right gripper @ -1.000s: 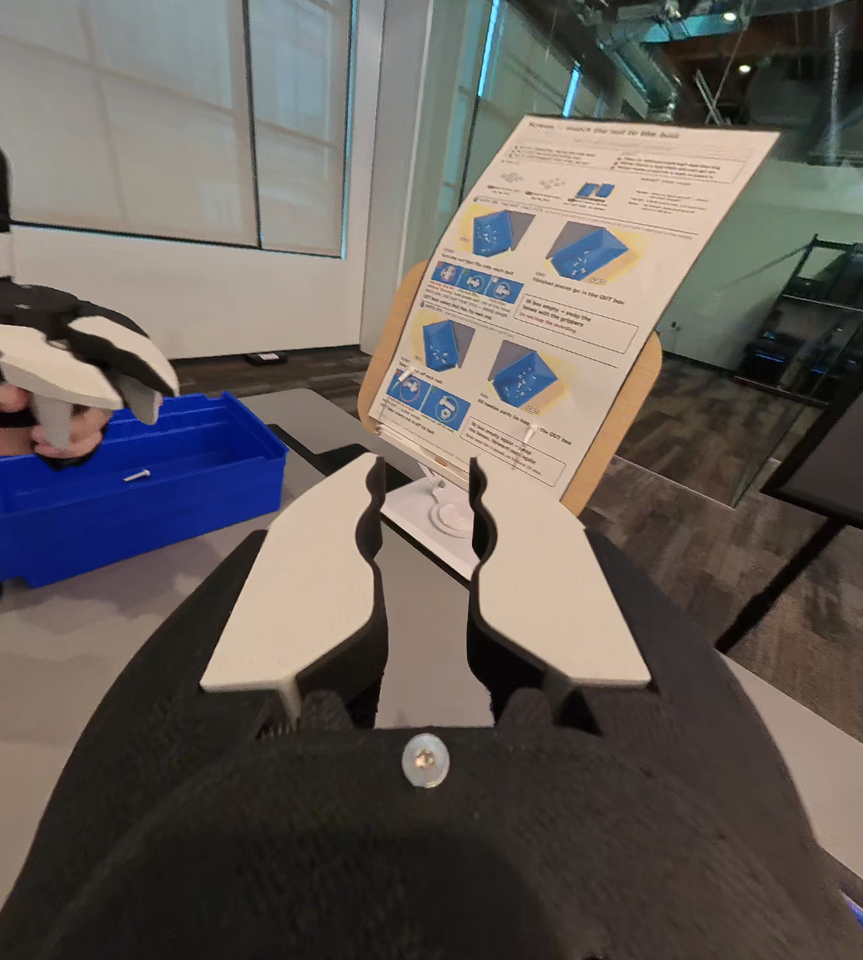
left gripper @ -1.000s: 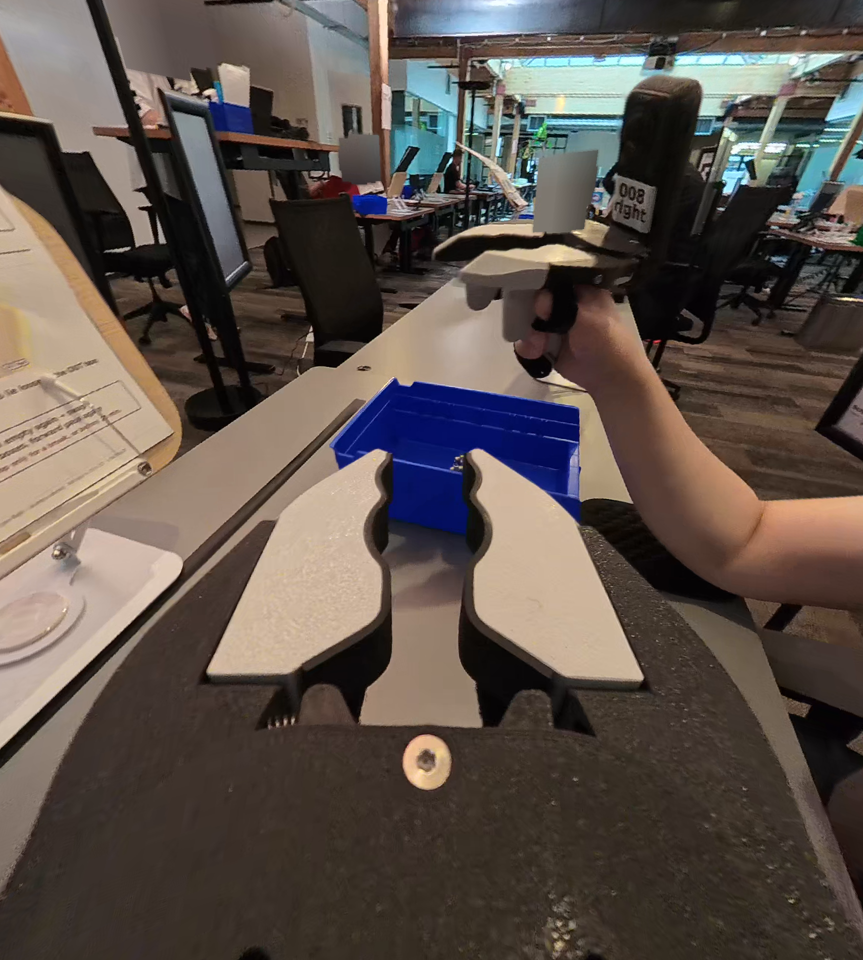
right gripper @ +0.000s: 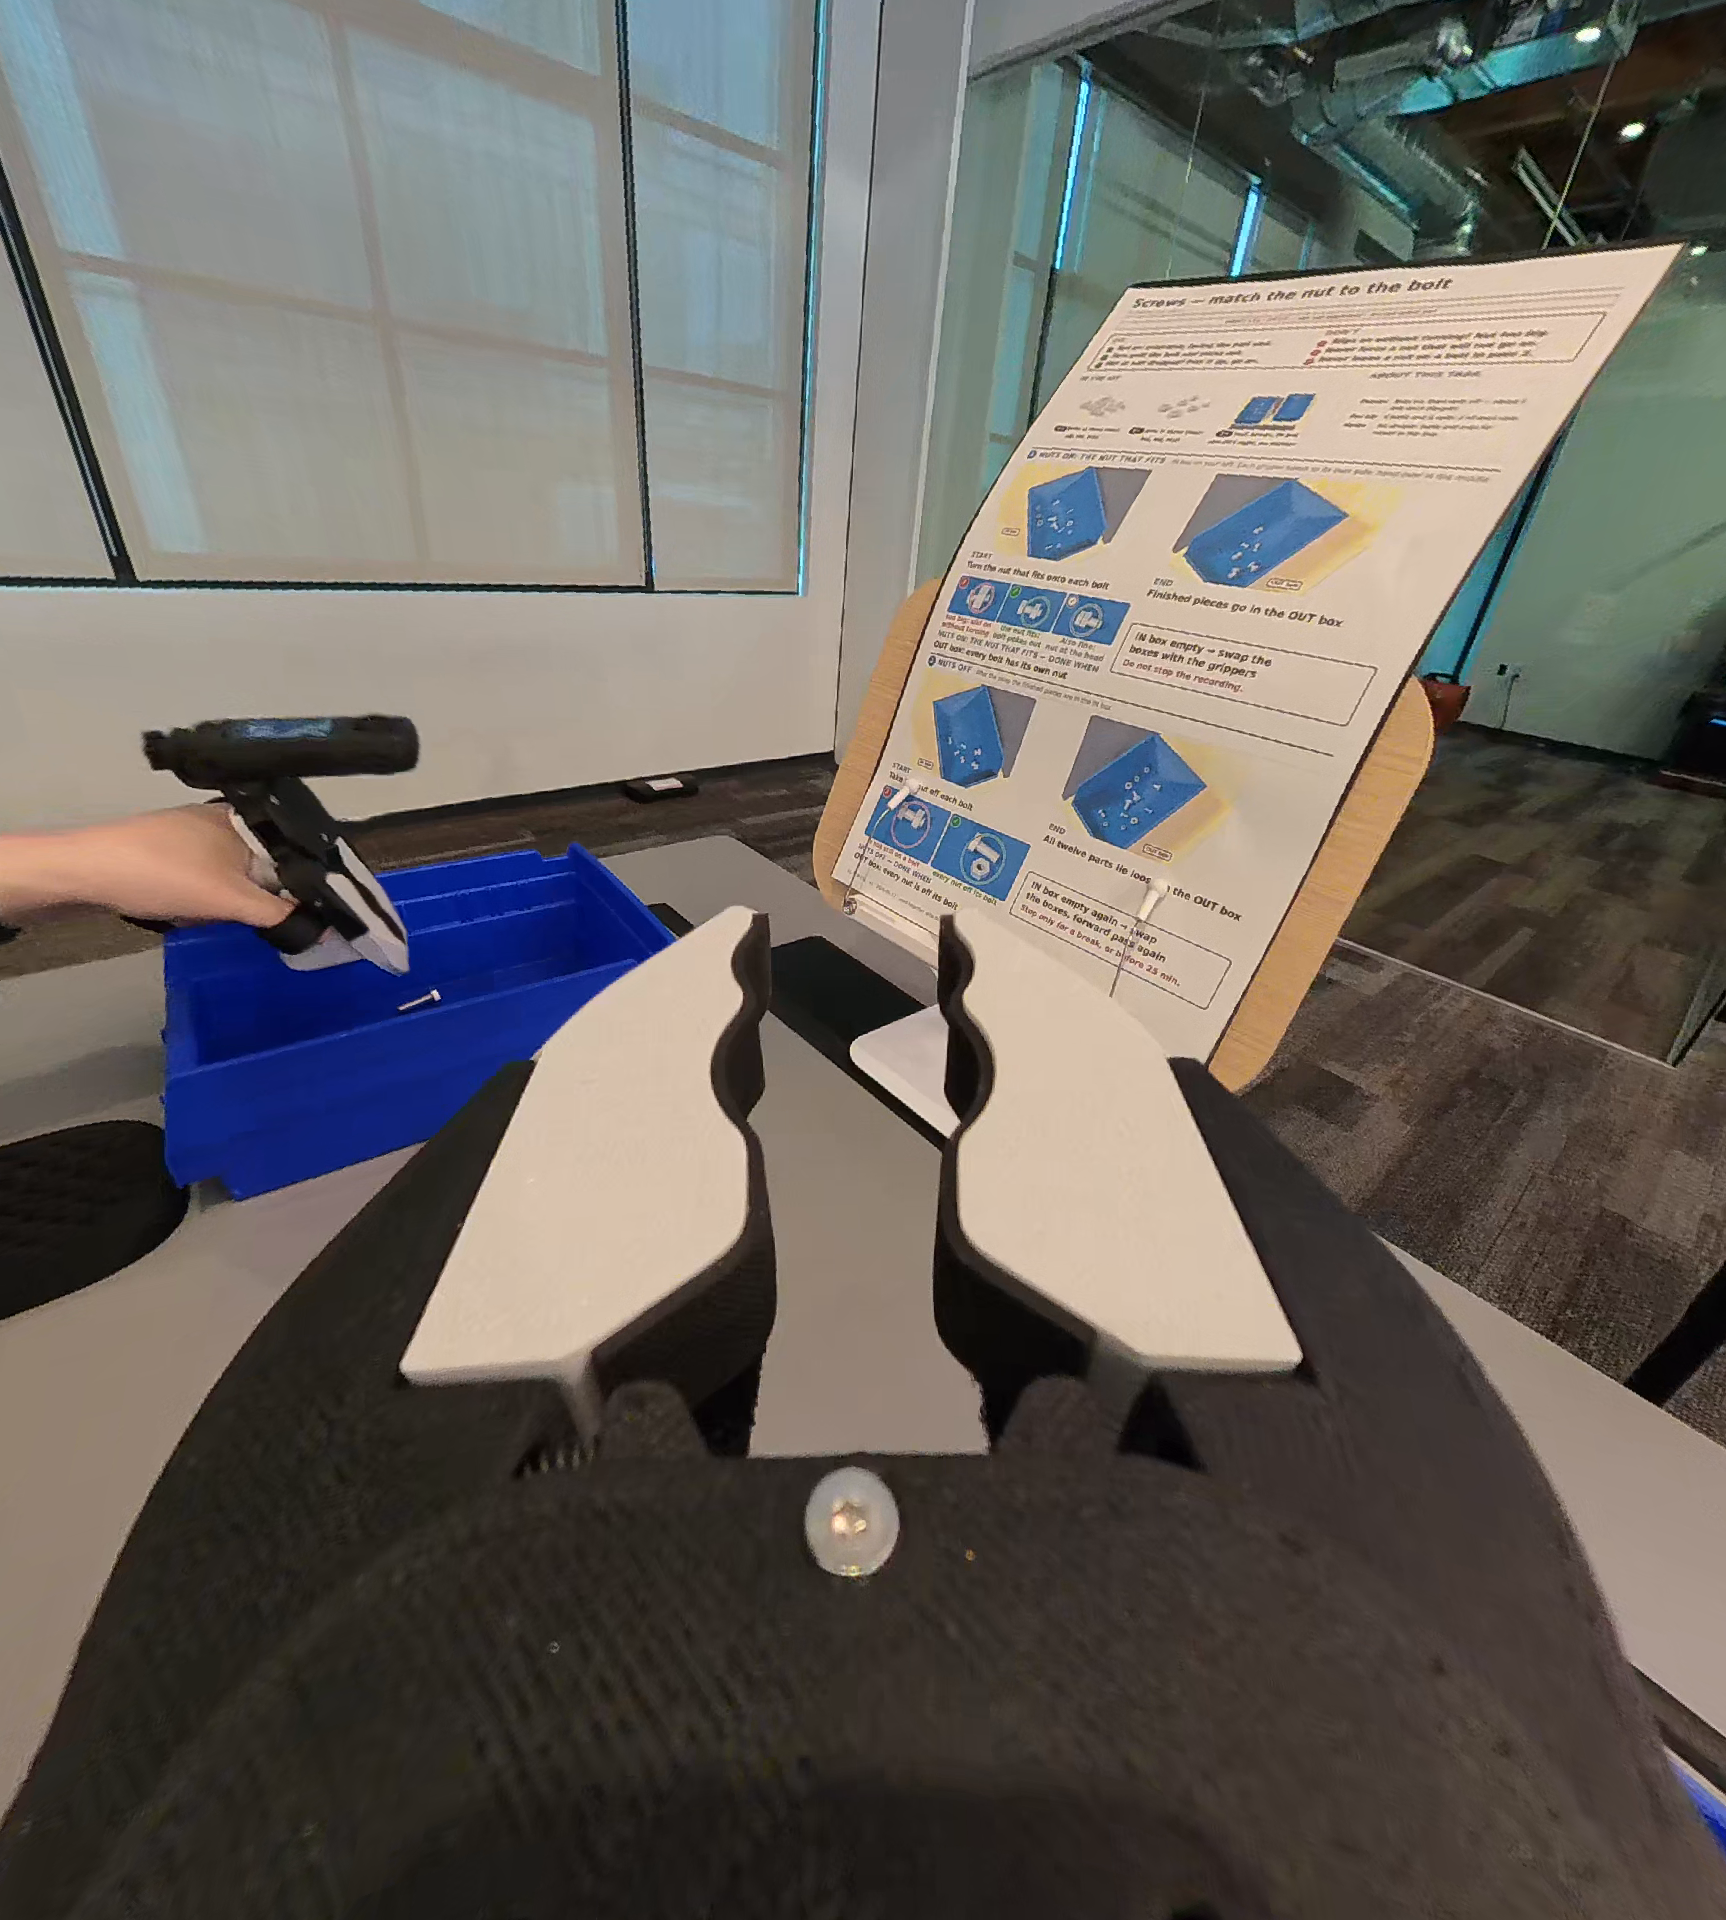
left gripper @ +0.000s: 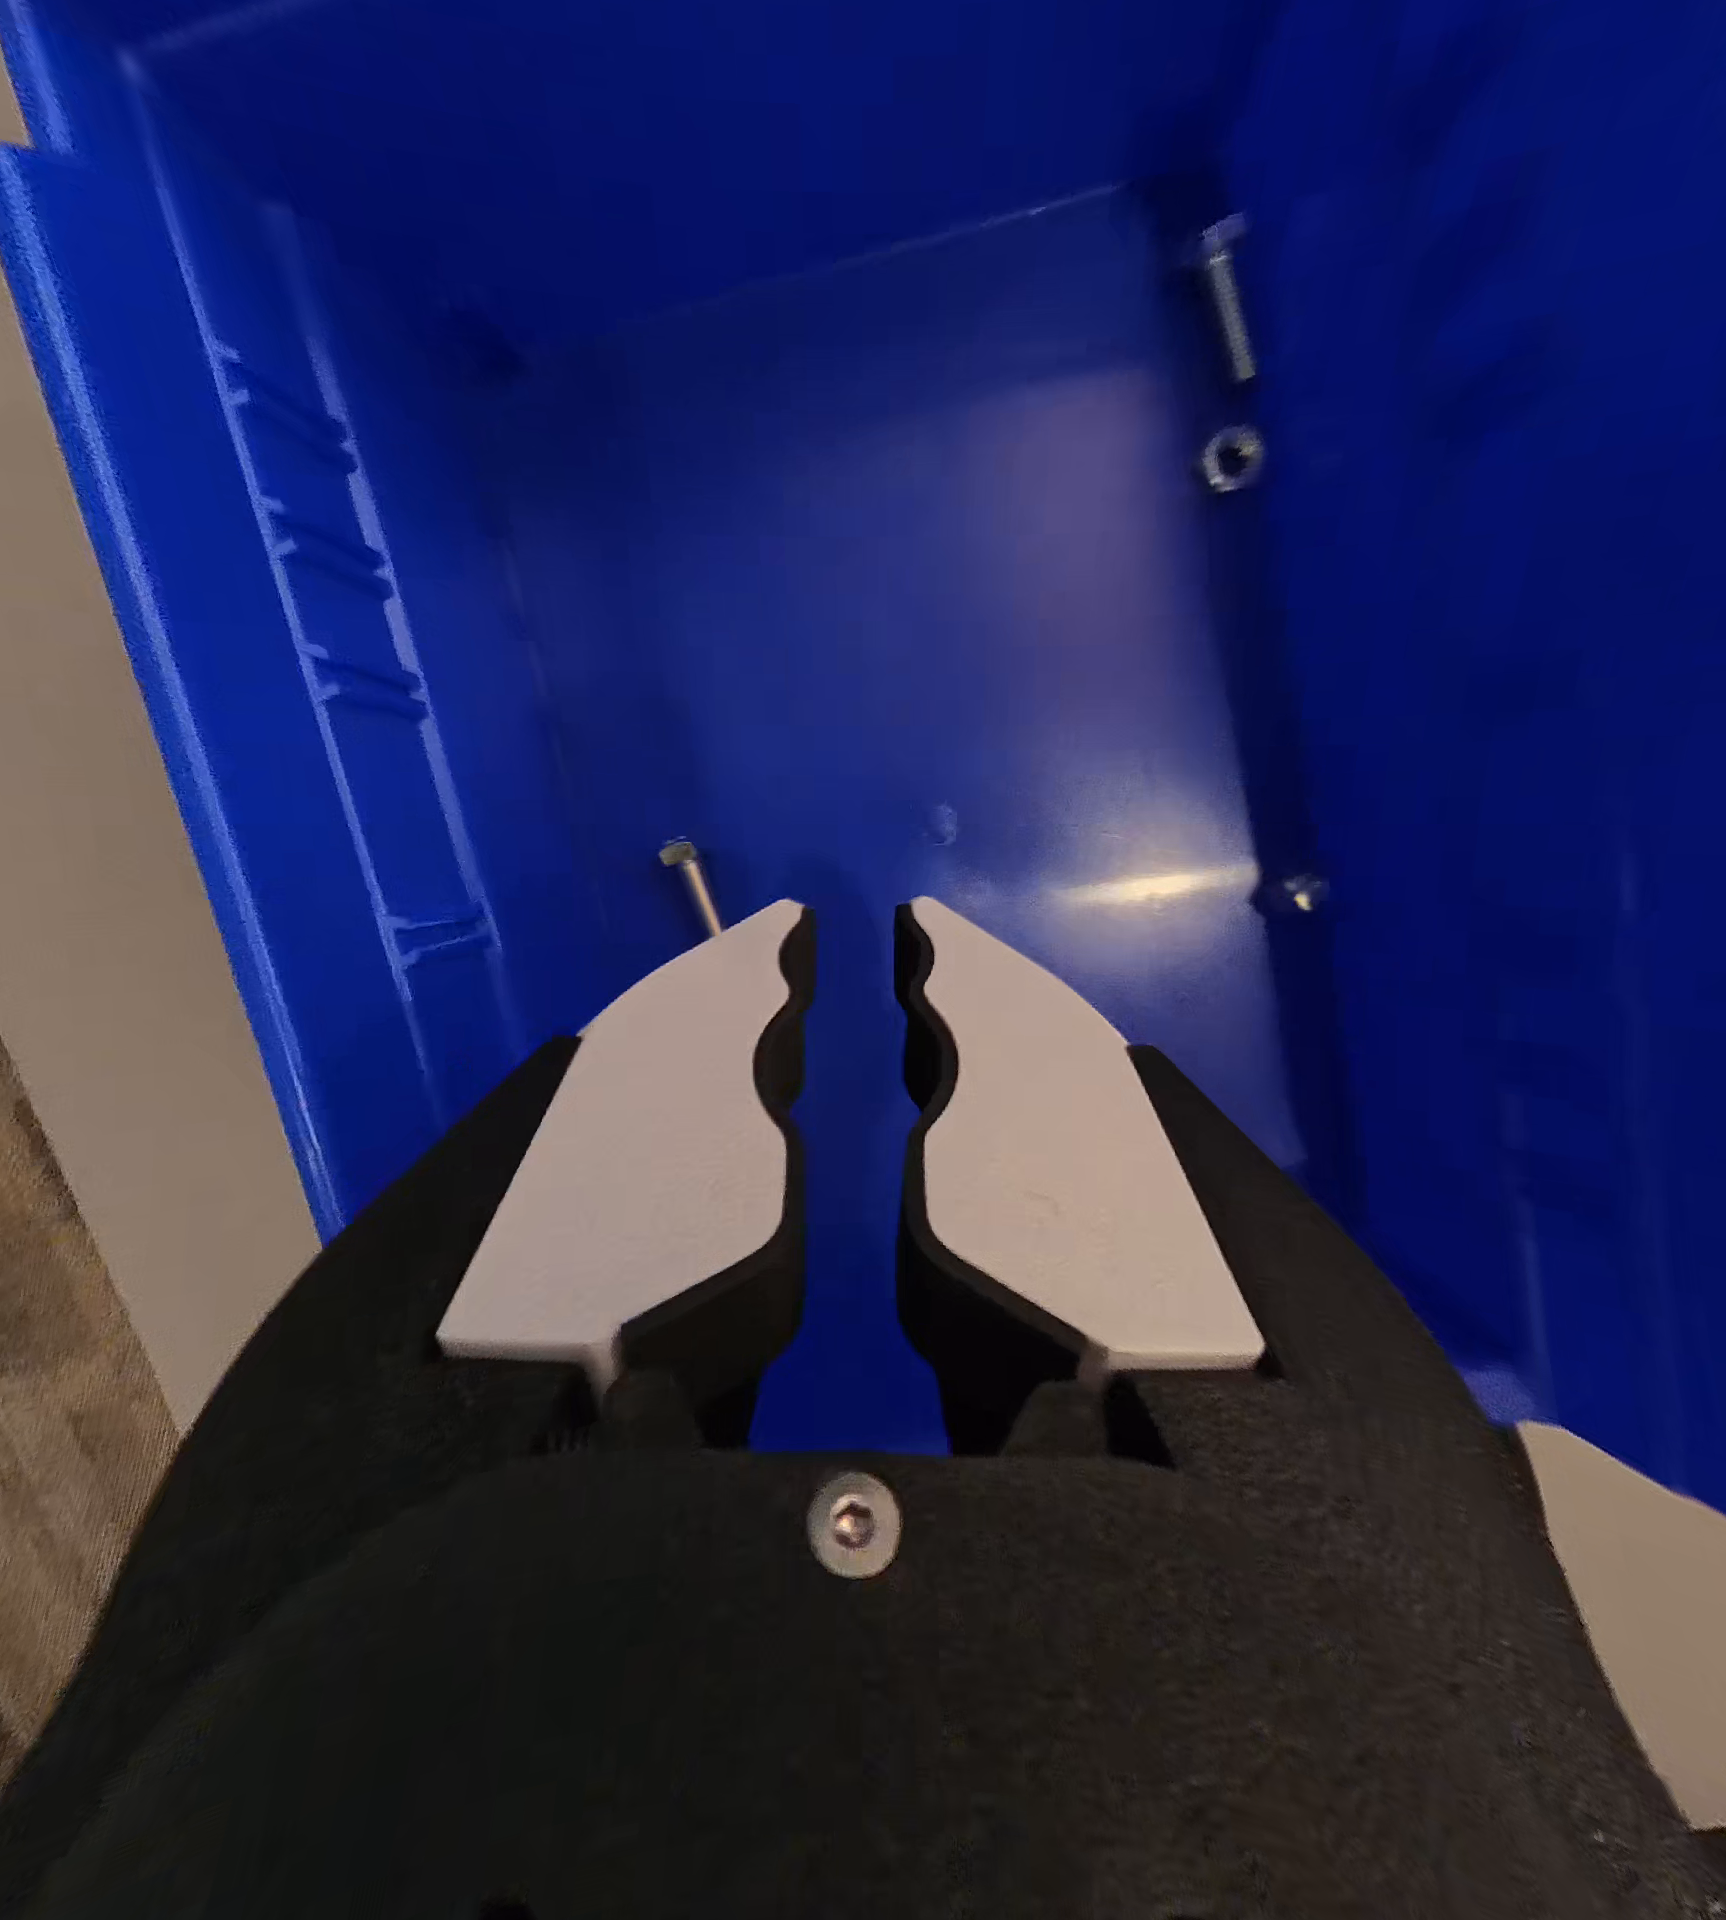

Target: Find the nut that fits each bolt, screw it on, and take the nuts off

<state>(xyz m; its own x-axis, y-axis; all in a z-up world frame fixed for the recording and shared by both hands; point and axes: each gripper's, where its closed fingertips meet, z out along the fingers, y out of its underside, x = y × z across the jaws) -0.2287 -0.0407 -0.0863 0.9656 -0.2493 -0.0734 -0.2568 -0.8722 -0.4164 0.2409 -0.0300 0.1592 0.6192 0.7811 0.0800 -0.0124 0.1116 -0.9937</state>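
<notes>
Presently the left claw (left gripper: 854,914) is hanging inside the blue bin (left gripper: 246,644), its jaws standing narrowly parted and holding nothing. At centre left of the left wrist frame a thin bolt (left gripper: 693,888) is lying on the bin floor just beside the left fingertip (left gripper: 776,920), its lower end hiding behind that finger. Its long axis is running up and slightly left in the frame, with the head pointing toward the upper left. At upper right a thicker bolt (left gripper: 1225,301) is lying along the bin's right wall, head toward the top of the frame and shank pointing down, with a nut (left gripper: 1231,457) just below its tip and apart from it. A smaller bright piece (left gripper: 1300,891) is sitting at centre right; blur is keeping its kind uncertain.

In the right wrist frame the left claw (right gripper: 386,951) is showing at centre left, dipping into the bin (right gripper: 319,1091) above the thin bolt (right gripper: 419,1001), while the right claw (right gripper: 851,930) is waiting over the grey table (right gripper: 59,1455), moderately open and empty.

Judged risks: the thin bolt is lying outside the gap, so closing now would be missing it or flicking it aside; a slim shank lying flat may also be rolling away from the pads.
</notes>
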